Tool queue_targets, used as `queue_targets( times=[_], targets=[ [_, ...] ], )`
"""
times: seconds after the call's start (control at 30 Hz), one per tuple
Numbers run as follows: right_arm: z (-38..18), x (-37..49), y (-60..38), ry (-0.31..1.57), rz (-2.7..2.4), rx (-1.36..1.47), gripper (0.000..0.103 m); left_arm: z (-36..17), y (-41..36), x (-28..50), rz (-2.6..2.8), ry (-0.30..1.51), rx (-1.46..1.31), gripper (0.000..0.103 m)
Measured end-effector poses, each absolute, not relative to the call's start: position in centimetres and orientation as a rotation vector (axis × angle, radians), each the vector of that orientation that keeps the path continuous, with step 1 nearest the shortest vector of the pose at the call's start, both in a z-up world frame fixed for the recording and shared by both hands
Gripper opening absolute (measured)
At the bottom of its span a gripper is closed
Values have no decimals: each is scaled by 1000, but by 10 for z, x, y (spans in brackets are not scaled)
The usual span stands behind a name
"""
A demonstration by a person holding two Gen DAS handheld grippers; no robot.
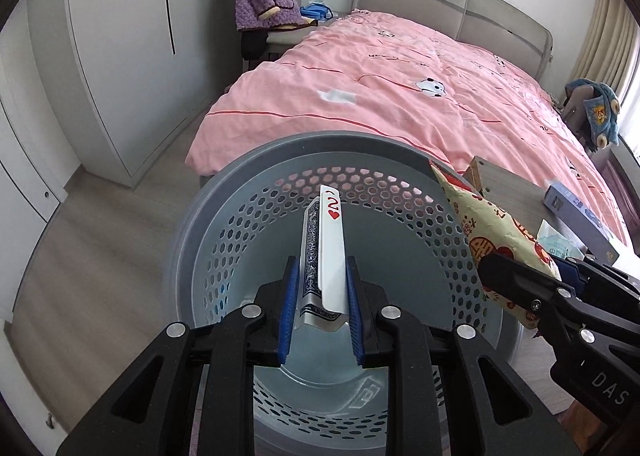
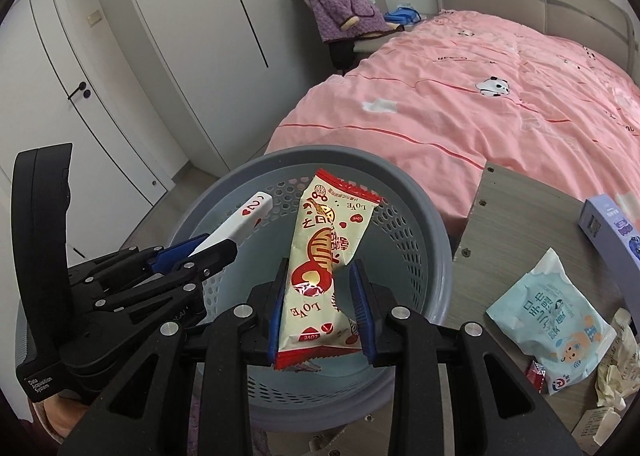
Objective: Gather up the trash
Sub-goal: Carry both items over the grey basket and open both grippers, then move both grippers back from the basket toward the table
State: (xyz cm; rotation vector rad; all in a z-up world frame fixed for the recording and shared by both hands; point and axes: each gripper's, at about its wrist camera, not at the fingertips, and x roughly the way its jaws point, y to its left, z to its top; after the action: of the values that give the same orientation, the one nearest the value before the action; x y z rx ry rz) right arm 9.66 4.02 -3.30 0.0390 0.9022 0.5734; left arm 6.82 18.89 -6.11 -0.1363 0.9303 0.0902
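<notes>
A grey perforated trash basket [image 1: 256, 160] stands on the floor at the foot of the bed; it also shows in the right wrist view [image 2: 420, 200]. My left gripper [image 1: 322, 292] is shut on a folded playing card, a two of hearts [image 1: 332, 248], held over the basket's opening; it shows in the right wrist view [image 2: 244, 216] too. My right gripper [image 2: 320, 296] is shut on a cream and red snack wrapper [image 2: 324, 240], also over the basket. The wrapper shows at the right of the left wrist view [image 1: 492, 236].
A wooden side table [image 2: 520, 224] right of the basket holds a light blue snack packet [image 2: 556, 316], a blue box [image 2: 612, 228] and crumpled paper [image 2: 616, 372]. A bed with a pink duvet [image 1: 400, 88] lies behind. White wardrobes [image 1: 100, 36] stand at left.
</notes>
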Motion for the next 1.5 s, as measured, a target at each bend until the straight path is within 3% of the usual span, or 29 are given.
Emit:
queue_targets(
  times=[0.07,0.13,0.27,0.9,1.5],
  targets=[
    [-32,96,39,894,570,34,35,-60,189,67,92,930,-138,30],
    [-30,93,37,880,566,37,46,-58,189,65,101,923,-135,41],
    [-26,90,35,862,561,37,49,-52,192,61,124,903,-129,53],
    [-21,80,29,846,533,36,59,-41,196,48,162,874,-122,64],
    [-4,51,-12,787,450,61,77,-25,175,27,146,827,-103,71]
  ],
)
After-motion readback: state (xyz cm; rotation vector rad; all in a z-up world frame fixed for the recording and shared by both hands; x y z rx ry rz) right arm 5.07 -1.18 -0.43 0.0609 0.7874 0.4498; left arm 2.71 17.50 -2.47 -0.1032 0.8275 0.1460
